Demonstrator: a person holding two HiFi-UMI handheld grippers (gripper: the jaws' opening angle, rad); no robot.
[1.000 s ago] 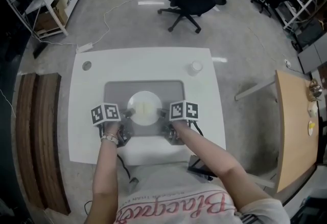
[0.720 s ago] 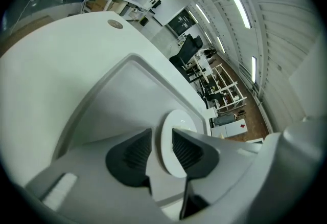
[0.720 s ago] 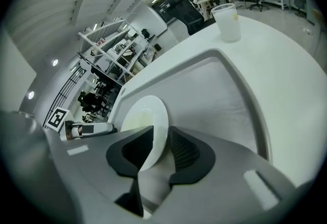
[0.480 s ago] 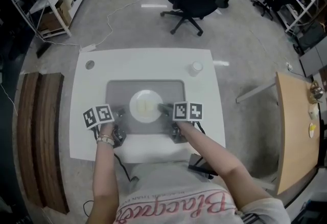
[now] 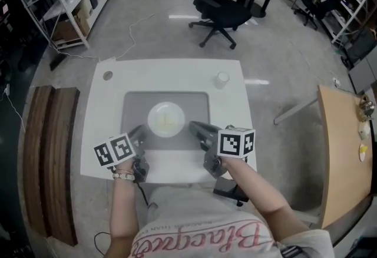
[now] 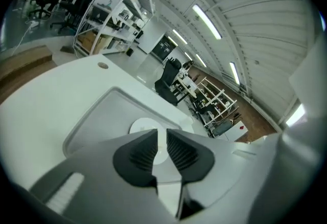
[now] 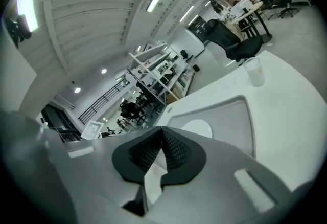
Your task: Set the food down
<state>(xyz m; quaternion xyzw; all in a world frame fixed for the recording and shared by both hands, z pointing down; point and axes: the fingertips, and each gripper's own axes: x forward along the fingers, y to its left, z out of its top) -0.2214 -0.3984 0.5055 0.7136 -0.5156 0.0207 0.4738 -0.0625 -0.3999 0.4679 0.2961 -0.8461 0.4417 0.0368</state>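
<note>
Food: a pale yellowish portion [image 5: 167,121], too small to name, lies on the white plate [image 5: 159,111]; nothing grips it, so it appears to be already set down.
Plate: it sits mid-tray on the grey tray [image 5: 132,106], which lies flat on the white table [image 5: 100,103], a steady place for a serving.
Left gripper: the left gripper [image 5: 138,132] stands at about 7 o'clock from the plate, near its rim but apart from it. Its jaws are closing, a narrow gap is left, and nothing is between them.
Right gripper: the right gripper [image 5: 198,128] stands at about 4 o'clock from the plate, also clear of it, with its pads pressed together and empty.
Why both stand off: the two flank the plate from the person's side, which suits a plate carried by both rims and then let go.
Cup: a small white cup [image 5: 221,79] stands at about 1 o'clock from the plate, off the tray and well clear.
Stage: judged from this, placing looks done.
</note>
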